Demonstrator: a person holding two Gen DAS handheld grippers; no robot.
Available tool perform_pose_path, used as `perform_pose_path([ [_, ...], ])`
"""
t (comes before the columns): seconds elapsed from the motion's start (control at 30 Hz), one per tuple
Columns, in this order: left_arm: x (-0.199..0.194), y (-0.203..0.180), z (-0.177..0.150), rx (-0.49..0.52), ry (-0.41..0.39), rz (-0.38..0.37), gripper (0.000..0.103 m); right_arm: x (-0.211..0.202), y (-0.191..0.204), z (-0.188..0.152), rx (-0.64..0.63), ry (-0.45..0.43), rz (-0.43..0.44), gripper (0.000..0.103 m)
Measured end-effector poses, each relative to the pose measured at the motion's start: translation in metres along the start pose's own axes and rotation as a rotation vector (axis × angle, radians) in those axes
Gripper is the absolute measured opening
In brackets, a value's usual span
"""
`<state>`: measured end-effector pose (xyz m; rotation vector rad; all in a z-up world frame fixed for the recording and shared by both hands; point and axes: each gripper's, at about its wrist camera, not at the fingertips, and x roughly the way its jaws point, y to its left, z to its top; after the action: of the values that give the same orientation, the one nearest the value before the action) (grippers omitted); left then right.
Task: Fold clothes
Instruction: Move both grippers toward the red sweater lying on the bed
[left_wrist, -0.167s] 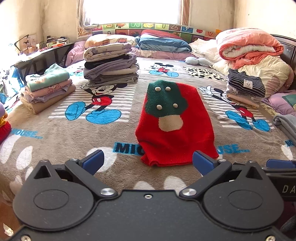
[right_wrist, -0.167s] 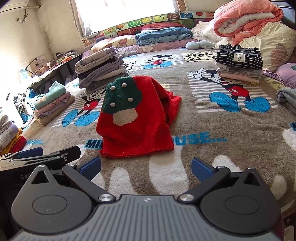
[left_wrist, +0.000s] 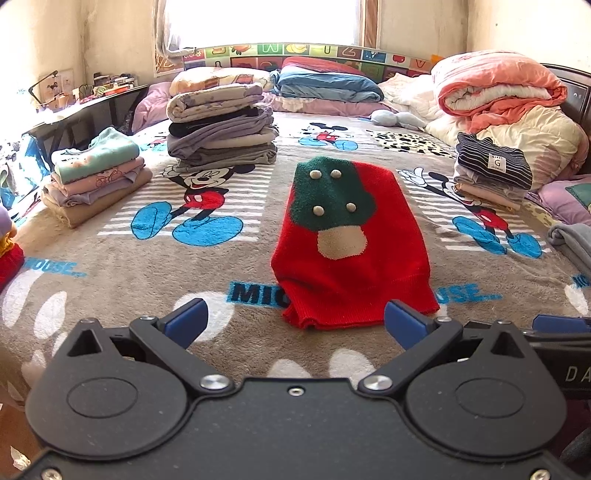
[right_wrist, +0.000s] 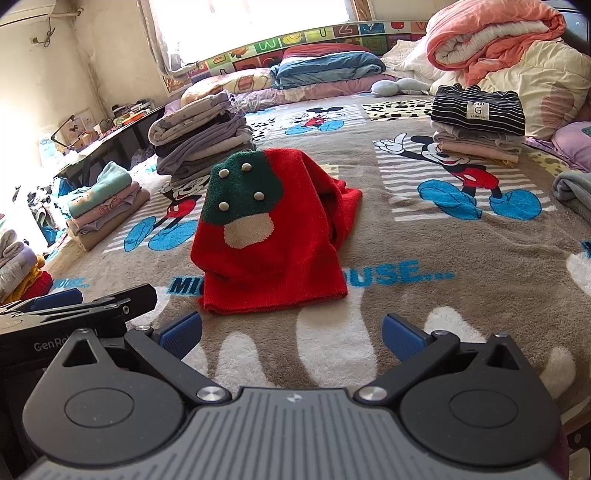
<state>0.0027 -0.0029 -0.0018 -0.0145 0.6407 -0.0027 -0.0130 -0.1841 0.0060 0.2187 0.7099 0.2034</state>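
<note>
From my left wrist camera, the left gripper (left_wrist: 293, 323) is spread wide and released, holding nothing, poised above the near edge of the bed (left_wrist: 122, 266). The red sweater (left_wrist: 354, 266) with its green mushroom motif lies folded on the Mickey Mouse blanket straight ahead, its hem just beyond my fingertips (left_wrist: 186, 321). A tall stack of folded clothes (left_wrist: 221, 133) sits further back on the left, and a striped pile (left_wrist: 493, 168) on the right.

From my right wrist camera, the right gripper (right_wrist: 291, 332) is likewise released and empty. The red sweater (right_wrist: 273, 258) lies ahead, slightly left, with a bunched sleeve showing along its right side. The left gripper (right_wrist: 79, 304) appears at the left edge.
</note>
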Motion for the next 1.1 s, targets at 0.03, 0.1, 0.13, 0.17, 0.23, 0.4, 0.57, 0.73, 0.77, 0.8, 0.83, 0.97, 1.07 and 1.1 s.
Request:
perform_pose_path([
  [0.03,0.001,-0.001,0.0,0.003,0.003,0.002,0.103,0.0,0.0,0.0,-0.001,-0.002,0.001,0.103],
  [0.1,0.002,-0.002,0.0,0.009,0.01,0.007,0.103,-0.001,0.0,0.0,-0.005,-0.005,0.002,0.103],
  [0.13,0.003,-0.002,0.0,0.012,0.014,0.009,0.103,-0.001,-0.001,-0.001,-0.005,-0.006,0.005,0.103],
  [0.17,0.003,-0.003,-0.001,0.009,0.012,0.009,0.103,-0.002,-0.004,-0.001,0.006,-0.007,0.017,0.103],
  [0.23,0.003,-0.004,-0.003,0.006,0.009,0.012,0.103,0.003,-0.004,0.001,0.002,0.011,0.005,0.103],
  [0.4,0.003,-0.007,-0.006,0.013,-0.001,0.02,0.103,0.006,-0.006,-0.001,0.013,0.011,0.019,0.103],
  [0.57,0.005,-0.005,-0.006,-0.004,-0.005,0.013,0.103,0.01,-0.01,-0.001,0.025,0.014,0.027,0.103],
  [0.73,0.009,-0.006,-0.006,-0.006,-0.007,0.006,0.103,0.011,-0.01,-0.001,0.026,0.012,0.029,0.103],
  [0.77,0.009,-0.006,-0.006,-0.005,-0.01,0.006,0.103,0.011,-0.01,-0.001,0.025,0.012,0.029,0.103],
  [0.8,0.009,-0.006,-0.007,-0.005,-0.012,0.006,0.103,0.012,-0.01,-0.001,0.027,0.011,0.031,0.103],
  [0.83,0.01,-0.006,-0.006,-0.005,-0.011,0.004,0.103,0.013,-0.01,-0.001,0.03,0.011,0.033,0.103],
  [0.97,0.016,-0.008,-0.009,-0.003,0.004,0.001,0.103,0.017,-0.015,-0.002,0.037,0.016,0.038,0.103],
  [1.07,0.02,-0.01,-0.011,0.003,0.014,0.0,0.103,0.02,-0.017,-0.004,0.039,0.023,0.033,0.103],
  [1.1,0.021,-0.011,-0.011,0.005,0.016,-0.001,0.103,0.021,-0.019,-0.005,0.043,0.026,0.033,0.103],
])
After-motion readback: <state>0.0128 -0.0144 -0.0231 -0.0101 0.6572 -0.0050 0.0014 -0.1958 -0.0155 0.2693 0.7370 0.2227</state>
